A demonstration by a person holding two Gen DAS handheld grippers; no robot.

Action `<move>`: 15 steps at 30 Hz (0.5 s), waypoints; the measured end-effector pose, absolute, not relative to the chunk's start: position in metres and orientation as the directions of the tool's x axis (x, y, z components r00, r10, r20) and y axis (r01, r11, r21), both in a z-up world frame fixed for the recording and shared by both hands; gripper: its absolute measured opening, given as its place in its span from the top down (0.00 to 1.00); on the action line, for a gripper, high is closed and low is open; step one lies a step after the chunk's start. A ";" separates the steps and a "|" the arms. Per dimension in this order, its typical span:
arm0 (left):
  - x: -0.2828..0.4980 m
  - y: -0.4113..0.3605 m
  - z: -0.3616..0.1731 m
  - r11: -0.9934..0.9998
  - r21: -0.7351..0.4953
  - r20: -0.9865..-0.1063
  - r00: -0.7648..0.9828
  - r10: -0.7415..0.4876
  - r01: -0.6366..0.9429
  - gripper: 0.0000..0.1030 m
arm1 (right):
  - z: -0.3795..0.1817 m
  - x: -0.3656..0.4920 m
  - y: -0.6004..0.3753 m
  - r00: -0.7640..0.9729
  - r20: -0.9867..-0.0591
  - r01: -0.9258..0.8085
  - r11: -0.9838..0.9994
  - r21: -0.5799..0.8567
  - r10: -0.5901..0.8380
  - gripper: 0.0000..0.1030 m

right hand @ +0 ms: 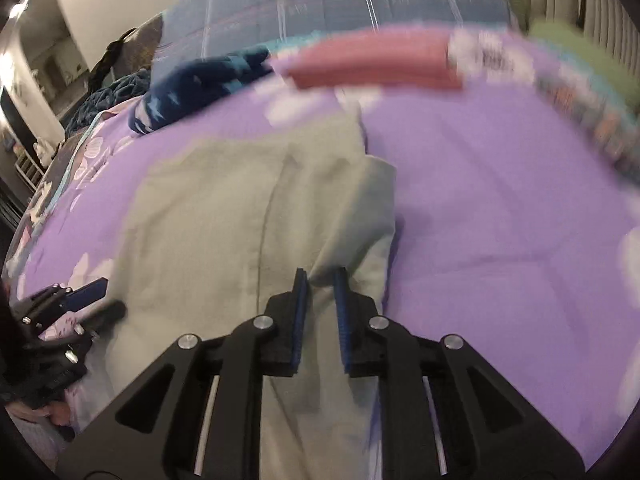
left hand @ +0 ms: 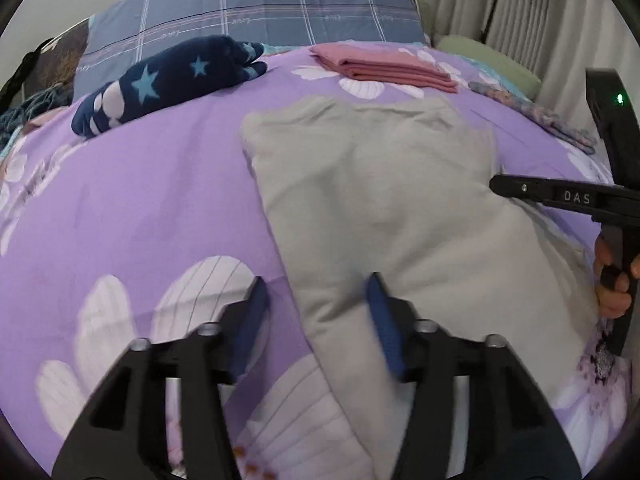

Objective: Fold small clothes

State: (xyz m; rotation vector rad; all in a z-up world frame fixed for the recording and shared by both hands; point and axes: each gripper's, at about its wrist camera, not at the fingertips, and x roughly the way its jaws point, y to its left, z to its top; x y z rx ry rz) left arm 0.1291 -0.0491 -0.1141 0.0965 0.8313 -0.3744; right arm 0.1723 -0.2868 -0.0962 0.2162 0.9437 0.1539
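A grey-beige garment (left hand: 384,200) lies spread on the purple flowered bedcover (left hand: 140,200). My left gripper (left hand: 316,300) is open and straddles the garment's near left edge, its right finger resting on the cloth. It also shows at the left of the right wrist view (right hand: 96,300). In the right wrist view my right gripper (right hand: 322,284) has its jaws nearly closed, pinching a raised fold at the right side of the garment (right hand: 240,220). That view is blurred. The right gripper also shows at the right edge of the left wrist view (left hand: 496,184).
A folded pink garment (left hand: 380,64) lies at the back of the bed. A navy star-patterned piece (left hand: 168,80) lies at the back left. A blue checked pillow (left hand: 260,4) is behind them. Patterned cloth (left hand: 536,116) and curtains (left hand: 520,8) are to the right.
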 end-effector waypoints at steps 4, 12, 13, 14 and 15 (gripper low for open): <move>0.134 -0.037 -0.111 0.917 -0.146 -0.739 0.575 -0.350 0.371 0.46 | -0.086 0.161 -0.298 0.615 -0.731 -0.086 0.946 0.311 0.296 0.79; 0.147 -0.030 -0.108 0.877 -0.257 -0.737 0.505 -0.450 0.406 0.46 | -0.080 0.152 -0.344 0.532 -0.728 -0.108 0.887 0.448 0.432 0.46; 0.148 -0.032 -0.108 0.870 -0.259 -0.735 0.499 -0.459 0.419 0.46 | -0.088 0.156 -0.345 0.494 -0.739 -0.111 0.875 0.470 0.459 0.46; 0.149 -0.036 -0.109 0.861 -0.257 -0.734 0.491 -0.469 0.438 0.46 | -0.092 0.159 -0.345 0.485 -0.741 -0.115 0.873 0.473 0.465 0.46; 0.150 -0.043 -0.110 0.851 -0.250 -0.736 0.481 -0.476 0.462 0.46 | -0.094 0.162 -0.344 0.478 -0.739 -0.127 0.870 0.476 0.475 0.46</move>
